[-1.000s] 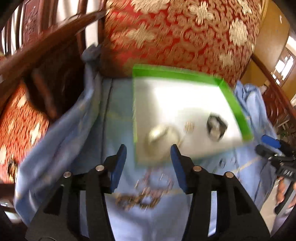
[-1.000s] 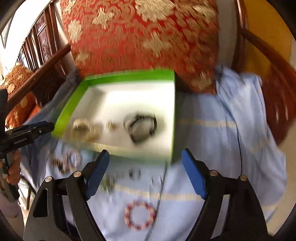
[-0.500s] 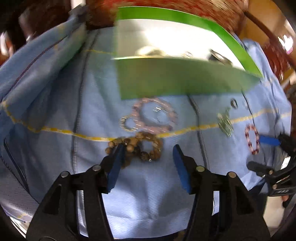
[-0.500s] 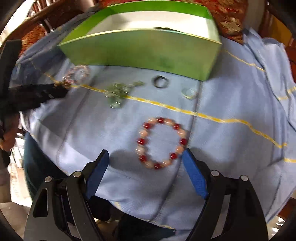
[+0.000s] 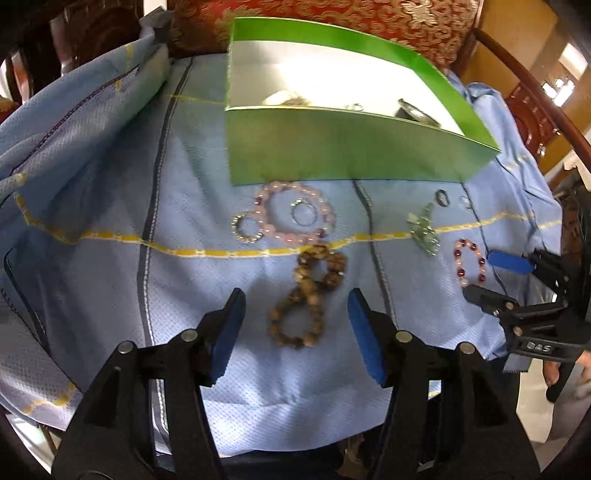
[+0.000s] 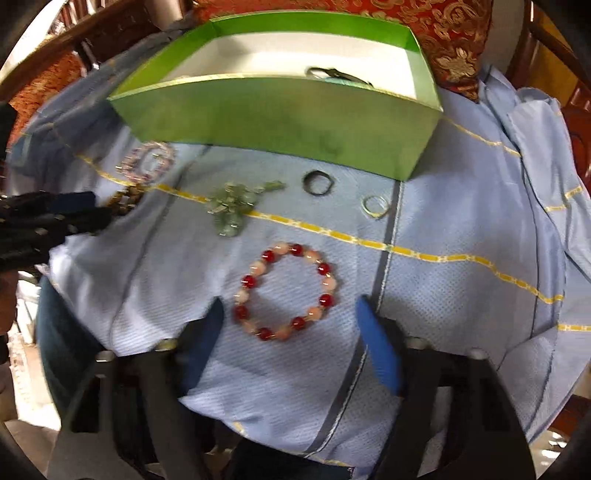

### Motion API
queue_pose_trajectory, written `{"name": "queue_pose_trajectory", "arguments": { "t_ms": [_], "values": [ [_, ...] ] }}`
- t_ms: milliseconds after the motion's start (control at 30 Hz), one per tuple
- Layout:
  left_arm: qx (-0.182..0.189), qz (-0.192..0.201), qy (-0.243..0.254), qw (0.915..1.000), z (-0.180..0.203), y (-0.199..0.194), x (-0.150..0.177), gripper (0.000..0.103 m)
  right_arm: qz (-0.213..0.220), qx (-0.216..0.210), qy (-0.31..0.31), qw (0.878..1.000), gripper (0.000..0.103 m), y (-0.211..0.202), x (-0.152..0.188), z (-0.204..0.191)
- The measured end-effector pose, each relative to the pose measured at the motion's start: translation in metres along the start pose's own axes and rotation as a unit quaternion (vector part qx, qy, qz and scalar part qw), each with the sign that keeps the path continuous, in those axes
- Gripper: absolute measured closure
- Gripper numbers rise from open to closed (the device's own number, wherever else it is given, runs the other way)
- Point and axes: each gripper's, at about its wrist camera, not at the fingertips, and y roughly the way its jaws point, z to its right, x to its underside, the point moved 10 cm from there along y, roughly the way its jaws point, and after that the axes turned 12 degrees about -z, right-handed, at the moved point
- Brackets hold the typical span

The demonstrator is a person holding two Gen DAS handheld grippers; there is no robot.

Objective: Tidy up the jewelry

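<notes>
A green box (image 5: 340, 147) (image 6: 280, 110) with a white inside holds a few pieces and stands on a blue cloth. In front of it lie a pink bead bracelet (image 5: 295, 218) (image 6: 151, 162), a brown bead bracelet (image 5: 306, 295) twisted into loops, a silver-green charm piece (image 5: 423, 229) (image 6: 232, 203), a dark ring (image 6: 317, 183), a pale ring (image 6: 376, 205) and a red-and-peach bead bracelet (image 6: 286, 291) (image 5: 470, 263). My left gripper (image 5: 295, 328) is open around the near end of the brown bracelet. My right gripper (image 6: 290, 339) is open, its fingers either side of the red-and-peach bracelet's near edge.
The blue cloth (image 5: 110, 221) covers a wooden chair seat with a red-gold cushion (image 5: 332, 18) behind the box. Small silver rings (image 5: 245, 229) lie by the pink bracelet. The cloth's front edge drops off just below both grippers.
Both grippers have dropped from above the box down to the cloth in front of it. The left now frames the brown bracelet, the right the red-and-peach one.
</notes>
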Motion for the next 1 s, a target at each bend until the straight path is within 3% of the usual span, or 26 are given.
{"name": "queue_pose_trajectory", "arguments": {
  "t_ms": [67, 167, 233, 300, 367, 467, 700, 833, 933, 1000],
  "values": [
    [-0.003, -0.004, 0.002, 1.0, -0.001, 0.0, -0.002, 0.045, 0.014, 0.007, 0.004, 1.0, 0.052, 0.002, -0.002, -0.001],
    [-0.014, -0.009, 0.01, 0.9998, 0.005, 0.005, -0.002, 0.048, 0.021, 0.007, -0.01, 1.0, 0.078, 0.001, -0.004, -0.007],
    [-0.021, -0.009, 0.013, 0.9997, 0.01, 0.008, -0.002, 0.059, 0.021, 0.002, -0.017, 1.0, 0.087, 0.0, -0.003, -0.009],
    [-0.003, -0.015, 0.01, 0.9998, 0.013, 0.007, -0.002, 0.091, 0.021, -0.002, -0.019, 1.0, 0.088, 0.0, -0.002, -0.01],
    [0.022, -0.018, 0.006, 0.9996, 0.019, 0.006, -0.002, 0.092, 0.022, -0.008, -0.017, 1.0, 0.088, -0.002, -0.002, -0.01],
    [0.021, -0.005, 0.008, 0.9997, 0.022, -0.003, -0.001, 0.092, 0.033, -0.02, -0.014, 0.999, 0.094, -0.01, -0.004, -0.011],
    [0.048, 0.041, 0.022, 0.9978, 0.039, -0.049, -0.003, 0.092, 0.083, -0.023, 0.008, 0.996, 0.094, -0.052, -0.014, 0.005],
    [0.031, 0.048, 0.019, 0.9982, 0.037, -0.053, -0.005, 0.092, 0.099, -0.02, 0.035, 0.994, 0.093, -0.064, -0.02, 0.025],
    [0.02, 0.03, 0.009, 0.9993, 0.029, -0.041, -0.001, 0.091, 0.081, -0.012, 0.045, 0.996, 0.072, -0.056, -0.017, 0.031],
    [0.009, 0.02, 0.005, 0.9997, 0.025, -0.033, 0.002, 0.082, 0.07, -0.009, 0.037, 0.997, 0.065, -0.047, -0.013, 0.026]
  ]
}}
